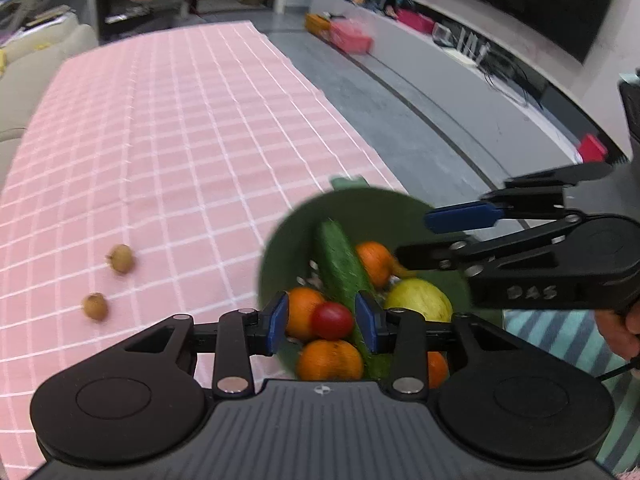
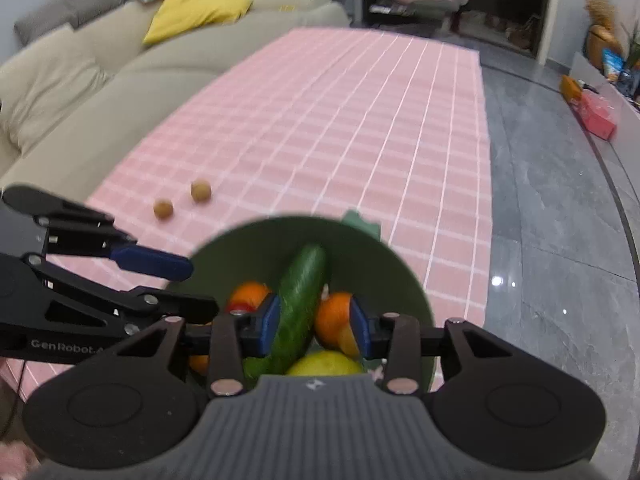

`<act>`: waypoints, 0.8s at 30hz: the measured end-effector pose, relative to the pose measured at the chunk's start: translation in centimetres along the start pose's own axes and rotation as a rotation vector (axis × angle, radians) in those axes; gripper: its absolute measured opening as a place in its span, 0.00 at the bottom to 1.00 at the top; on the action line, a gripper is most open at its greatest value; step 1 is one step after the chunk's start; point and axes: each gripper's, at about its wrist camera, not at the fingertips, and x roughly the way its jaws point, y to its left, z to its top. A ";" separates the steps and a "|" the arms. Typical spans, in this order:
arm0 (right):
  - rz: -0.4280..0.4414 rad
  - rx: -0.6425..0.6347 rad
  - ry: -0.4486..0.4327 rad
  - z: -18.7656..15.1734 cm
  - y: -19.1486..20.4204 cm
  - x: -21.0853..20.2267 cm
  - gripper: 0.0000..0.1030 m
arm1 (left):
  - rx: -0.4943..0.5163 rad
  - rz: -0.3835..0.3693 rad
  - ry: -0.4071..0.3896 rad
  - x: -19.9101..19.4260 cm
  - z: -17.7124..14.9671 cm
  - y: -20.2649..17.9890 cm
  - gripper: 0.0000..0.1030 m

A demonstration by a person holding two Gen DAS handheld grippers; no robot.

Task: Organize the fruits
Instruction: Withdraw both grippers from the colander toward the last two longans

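From your left wrist, your left gripper (image 1: pixel 322 322) hangs spread over the green bowl (image 1: pixel 288 240), holding nothing; a tomato (image 1: pixel 332 321) shows between its fingers. Two small brown fruits (image 1: pixel 120 258) lie at nine o'clock on the pink cloth (image 1: pixel 180 140).

From your right wrist, your right gripper (image 2: pixel 314 326) hangs spread above the cucumber (image 2: pixel 300 300).

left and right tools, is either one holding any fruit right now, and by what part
Nothing is held. Both the left tool and the right tool hover open above the green bowl, jaws apart, with no fruit clamped between their fingers.
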 end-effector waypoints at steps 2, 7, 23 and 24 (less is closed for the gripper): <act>-0.005 0.024 -0.031 0.5 0.1 -0.9 0.38 | -0.020 0.025 -0.029 -1.1 0.1 0.7 0.44; 0.011 0.072 -0.082 1.8 0.9 -2.3 0.38 | -0.085 0.095 -0.101 -3.9 -0.2 3.2 0.45; 0.117 -0.061 -0.073 5.6 9.6 2.1 0.38 | -0.254 0.231 -0.146 -4.9 -2.9 10.3 0.44; 0.123 -0.066 -0.066 5.9 9.9 2.7 0.38 | -0.260 0.238 -0.141 -4.7 -3.1 10.6 0.44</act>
